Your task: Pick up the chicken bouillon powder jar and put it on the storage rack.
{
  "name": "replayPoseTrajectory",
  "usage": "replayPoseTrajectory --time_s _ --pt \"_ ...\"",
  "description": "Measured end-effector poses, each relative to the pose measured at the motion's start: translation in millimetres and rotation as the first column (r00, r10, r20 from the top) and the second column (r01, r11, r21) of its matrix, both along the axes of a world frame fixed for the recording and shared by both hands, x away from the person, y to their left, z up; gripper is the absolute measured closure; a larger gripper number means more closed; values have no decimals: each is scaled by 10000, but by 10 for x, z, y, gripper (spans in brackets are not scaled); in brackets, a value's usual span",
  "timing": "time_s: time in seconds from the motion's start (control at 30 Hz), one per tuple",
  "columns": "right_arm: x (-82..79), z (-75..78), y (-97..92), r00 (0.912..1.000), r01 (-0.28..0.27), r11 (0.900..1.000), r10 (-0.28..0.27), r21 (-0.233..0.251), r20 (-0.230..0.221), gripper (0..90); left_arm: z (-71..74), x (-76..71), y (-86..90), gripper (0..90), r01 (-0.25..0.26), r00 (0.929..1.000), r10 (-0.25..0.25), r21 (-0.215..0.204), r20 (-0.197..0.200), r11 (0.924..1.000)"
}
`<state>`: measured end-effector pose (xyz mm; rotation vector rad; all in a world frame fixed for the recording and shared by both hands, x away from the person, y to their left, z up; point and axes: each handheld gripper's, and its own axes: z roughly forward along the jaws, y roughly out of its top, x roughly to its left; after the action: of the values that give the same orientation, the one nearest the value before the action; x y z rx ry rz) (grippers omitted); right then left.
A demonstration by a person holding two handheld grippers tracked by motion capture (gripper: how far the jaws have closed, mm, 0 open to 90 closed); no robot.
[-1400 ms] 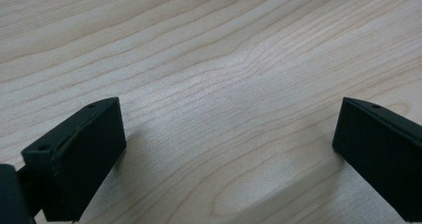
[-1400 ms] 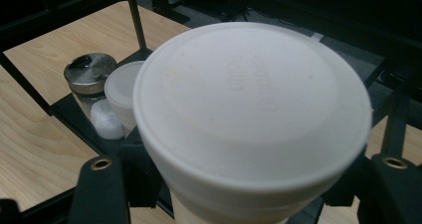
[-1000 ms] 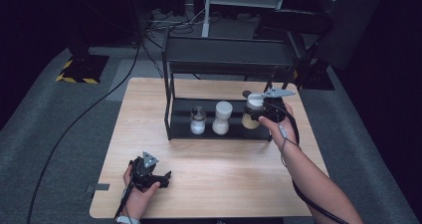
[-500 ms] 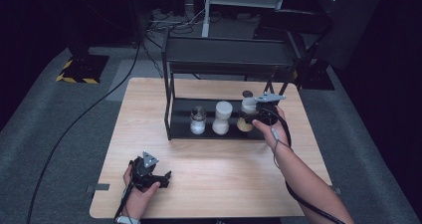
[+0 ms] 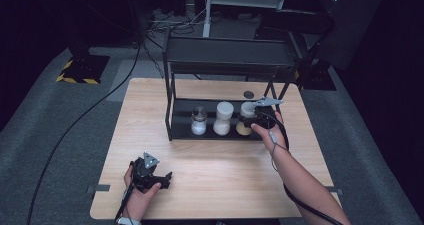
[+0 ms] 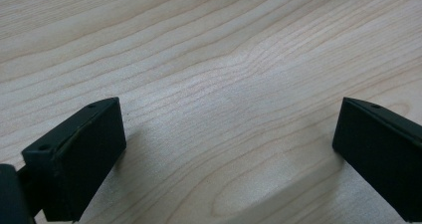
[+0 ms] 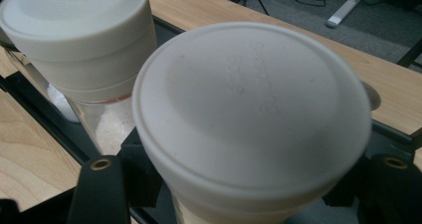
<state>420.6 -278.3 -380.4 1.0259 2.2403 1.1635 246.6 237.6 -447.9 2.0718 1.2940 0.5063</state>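
My right gripper point(image 5: 254, 119) is shut on a white-lidded jar point(image 5: 245, 116) with pale tan contents, at the right end of the black rack's lower shelf point(image 5: 220, 135). In the right gripper view the held jar's lid point(image 7: 249, 114) is very close, between the two black fingers point(image 7: 99, 184). Beside it stands a second white-lidded jar point(image 7: 74, 30) point(image 5: 223, 117) with white powder. A smaller glass jar point(image 5: 199, 121) stands further left on the shelf. My left gripper point(image 5: 159, 177) point(image 6: 224, 154) rests open on the wooden table point(image 6: 209, 59), nothing between its jaws.
The black two-tier rack point(image 5: 230, 60) stands at the back middle of the table point(image 5: 215, 170); its upper shelf overhangs the jars. A small dark disc point(image 5: 248, 94) lies on the table behind the rack. Cables run over the grey floor point(image 5: 60, 135).
My right gripper has carried the jar down and to the left, from the rack's right end in onto the lower shelf beside the other jars. The left hand has stayed put.
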Motion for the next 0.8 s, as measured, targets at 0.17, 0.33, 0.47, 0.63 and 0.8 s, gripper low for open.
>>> replayPoseTrajectory --time_s 0.17,0.33,0.47,0.63,0.8 --pt "6 -34 6 10000 0 10000 0 -5 -4 345 0 0 0 3 0 10000 0 -1 -2 10000" --pt "8 -35 -9 10000 50 10000 -49 48 -70 343 -1 0 1 3 7 10000 -7 -2 5 10000" --pt "19 -24 -43 10000 16 9998 -15 176 -76 304 0 0 0 3 0 10000 0 1 -1 10000" --pt "-12 134 -50 9996 -114 9997 109 213 258 242 0 0 0 3 0 10000 0 0 0 10000" --pt "-93 337 -71 9984 -147 9993 128 332 544 170 0 0 0 3 -2 10000 2 0 1 10000"
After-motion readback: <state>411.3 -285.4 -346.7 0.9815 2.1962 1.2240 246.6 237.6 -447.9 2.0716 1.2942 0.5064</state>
